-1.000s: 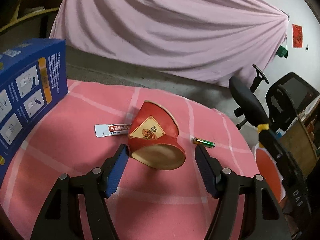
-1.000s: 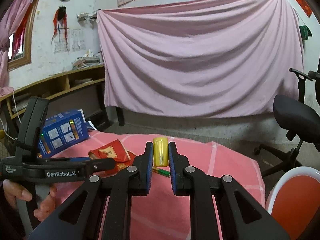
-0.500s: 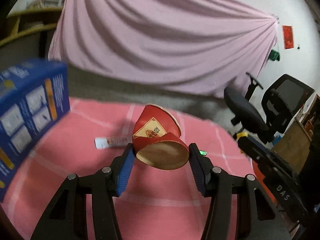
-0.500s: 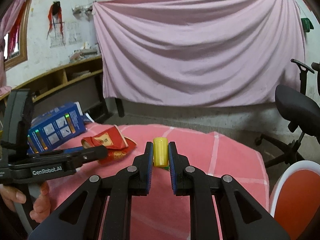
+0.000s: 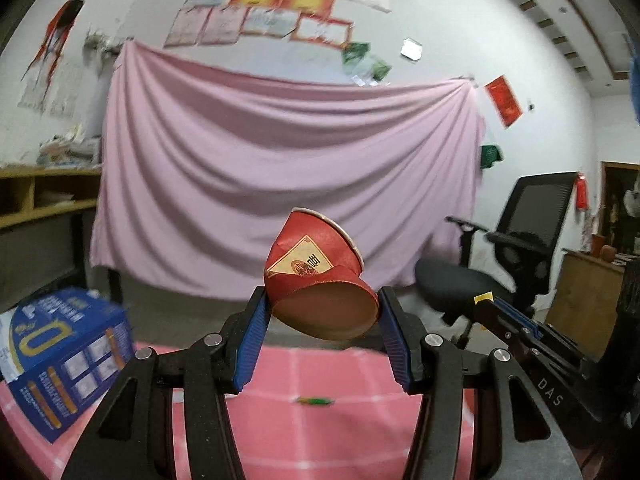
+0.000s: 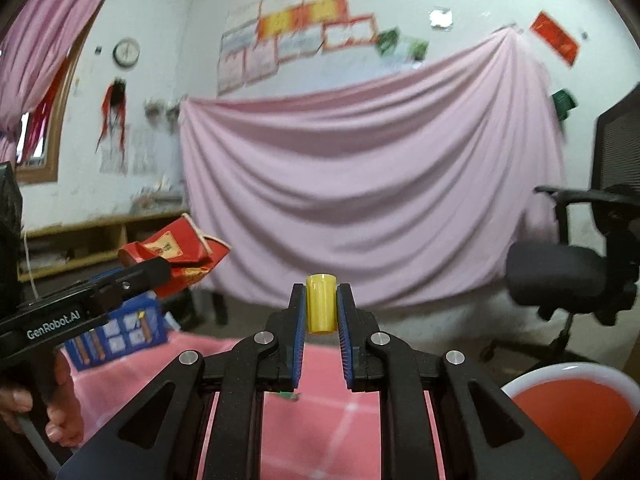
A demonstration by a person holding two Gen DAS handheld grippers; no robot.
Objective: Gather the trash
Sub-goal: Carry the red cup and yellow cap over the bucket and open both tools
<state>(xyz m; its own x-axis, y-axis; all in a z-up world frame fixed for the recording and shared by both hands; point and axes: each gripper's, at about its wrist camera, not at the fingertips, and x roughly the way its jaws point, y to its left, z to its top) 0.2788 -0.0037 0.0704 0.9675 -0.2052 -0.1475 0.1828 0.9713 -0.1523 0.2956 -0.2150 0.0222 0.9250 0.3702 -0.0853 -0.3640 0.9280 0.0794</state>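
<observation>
Two blue pads of your left gripper squeeze the red paper cup near its open mouth, and the cup is up in the air above the pink cloth. The cup is already crushed, so hold it just this tight and move it slowly. On the cloth lies a small green battery. To the left stands a blue box; its words are too blurry to read. The other gripper's arm at the right says "DAS".

In the right wrist view, your right gripper is pinching a small yellow tube, which stands upright. Keep it straight so it cannot slip out. The red bin waits near, at the right. I think both things should go there. The left gripper's arm says "GenRobot.AI".
</observation>
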